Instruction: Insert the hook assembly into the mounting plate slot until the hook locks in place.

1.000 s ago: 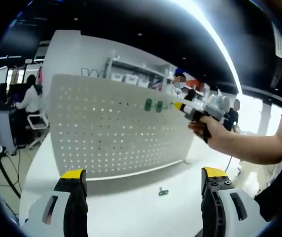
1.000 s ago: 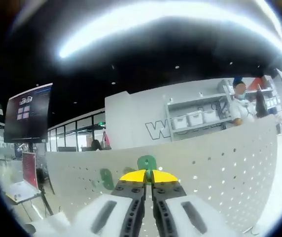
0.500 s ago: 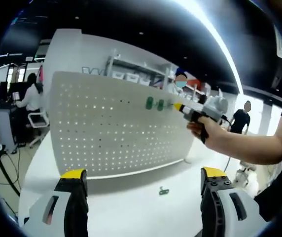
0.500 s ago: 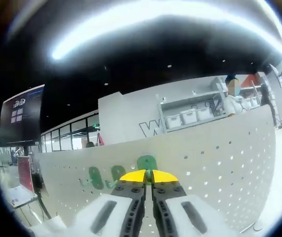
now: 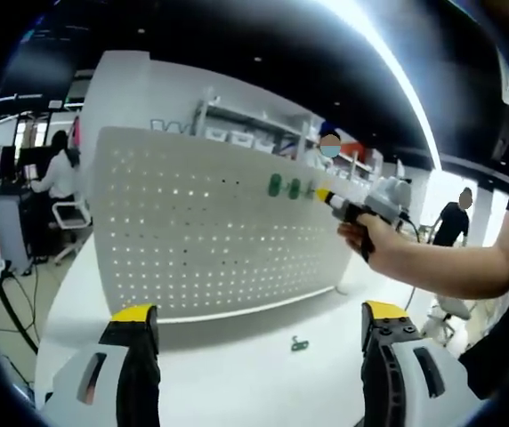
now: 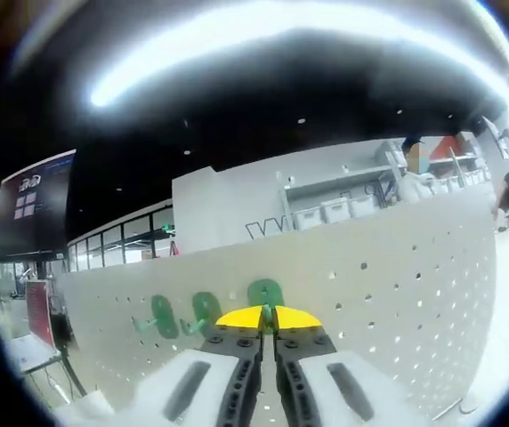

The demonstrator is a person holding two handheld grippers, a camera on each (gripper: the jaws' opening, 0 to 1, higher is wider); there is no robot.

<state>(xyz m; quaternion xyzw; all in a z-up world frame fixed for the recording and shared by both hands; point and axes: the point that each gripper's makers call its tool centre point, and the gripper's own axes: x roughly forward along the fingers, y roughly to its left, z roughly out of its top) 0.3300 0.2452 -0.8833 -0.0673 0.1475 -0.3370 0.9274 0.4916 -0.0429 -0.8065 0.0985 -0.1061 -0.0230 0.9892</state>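
The right gripper (image 6: 268, 313), fingers pinching shut on a green hook (image 6: 265, 292), is pressing it against the pegboard (image 6: 397, 302); the left gripper (image 5: 254, 313) is idling wide open above the worktop (image 5: 237, 374).

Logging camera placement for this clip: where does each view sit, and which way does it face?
Left gripper view: rides the open left tool, low over the white table, facing the pegboard; the person's hand holds the right tool up at the board.
Right gripper view: rides the shut right tool, close against the pegboard, pinching a green hook.
Shared: pegboard, two mounted green hooks.
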